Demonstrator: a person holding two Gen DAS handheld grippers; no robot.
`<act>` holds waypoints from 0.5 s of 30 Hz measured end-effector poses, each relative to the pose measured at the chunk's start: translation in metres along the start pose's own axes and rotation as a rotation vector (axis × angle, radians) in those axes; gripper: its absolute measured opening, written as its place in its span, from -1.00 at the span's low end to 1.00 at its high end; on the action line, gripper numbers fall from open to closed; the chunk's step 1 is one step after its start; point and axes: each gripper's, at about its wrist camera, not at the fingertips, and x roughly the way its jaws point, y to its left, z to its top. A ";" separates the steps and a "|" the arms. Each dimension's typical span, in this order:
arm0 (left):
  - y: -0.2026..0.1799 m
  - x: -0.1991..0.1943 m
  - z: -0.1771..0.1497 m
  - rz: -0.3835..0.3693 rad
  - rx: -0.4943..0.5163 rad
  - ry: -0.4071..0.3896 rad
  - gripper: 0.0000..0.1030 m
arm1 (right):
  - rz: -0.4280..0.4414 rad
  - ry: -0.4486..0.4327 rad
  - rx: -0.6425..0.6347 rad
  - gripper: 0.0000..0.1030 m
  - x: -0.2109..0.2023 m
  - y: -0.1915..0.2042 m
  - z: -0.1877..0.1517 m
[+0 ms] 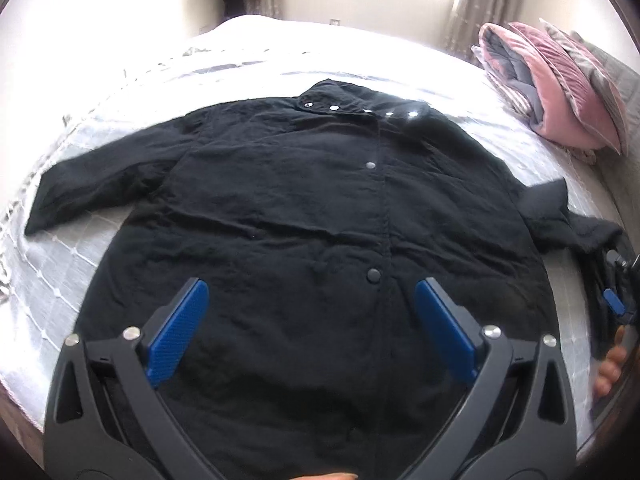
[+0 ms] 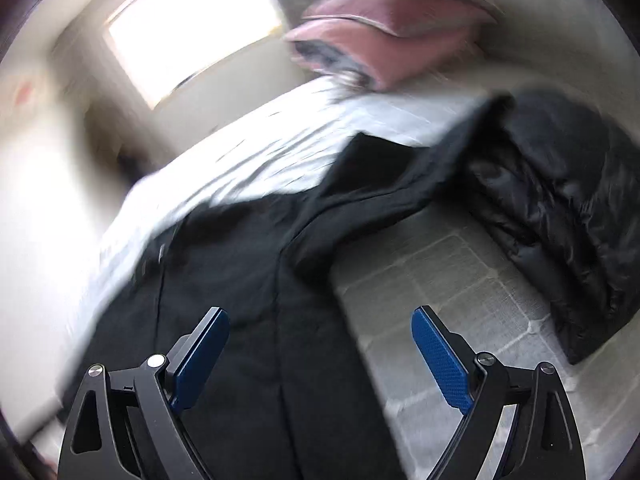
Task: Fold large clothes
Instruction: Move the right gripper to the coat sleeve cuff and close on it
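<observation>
Below left gripper (image 1: 312, 312): black coat (image 1: 304, 208) flat | right gripper (image 2: 320, 344): seemingly over coat edge

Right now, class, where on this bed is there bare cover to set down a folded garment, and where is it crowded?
Free: the far stretch of bed cover beyond the black coat's collar, and the strip beside its left sleeve. A smaller patch lies between the coat and the dark puffy garment. Crowded: the middle, under the coat, and the corner with the pink pillows.

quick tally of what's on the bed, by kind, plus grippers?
Black coat, spread flat: 1
Shiny black puffer jacket, bunched: 1
Folded pink and grey bedding pile: 1, pieces within it not separable
Grippers: 2, left gripper and right gripper, both open, empty
Total: 5
</observation>
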 end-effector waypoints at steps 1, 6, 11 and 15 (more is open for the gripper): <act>0.004 0.007 -0.004 -0.006 -0.021 -0.009 1.00 | 0.012 0.005 0.044 0.82 0.005 -0.008 0.007; 0.012 0.039 -0.024 -0.023 -0.029 0.042 1.00 | -0.132 0.040 0.204 0.82 0.058 -0.062 0.071; 0.014 0.052 -0.026 0.020 -0.005 0.051 1.00 | -0.201 0.015 0.314 0.80 0.098 -0.095 0.101; 0.019 0.057 -0.027 0.011 -0.014 0.075 1.00 | -0.319 -0.028 0.295 -0.79 0.107 -0.089 0.115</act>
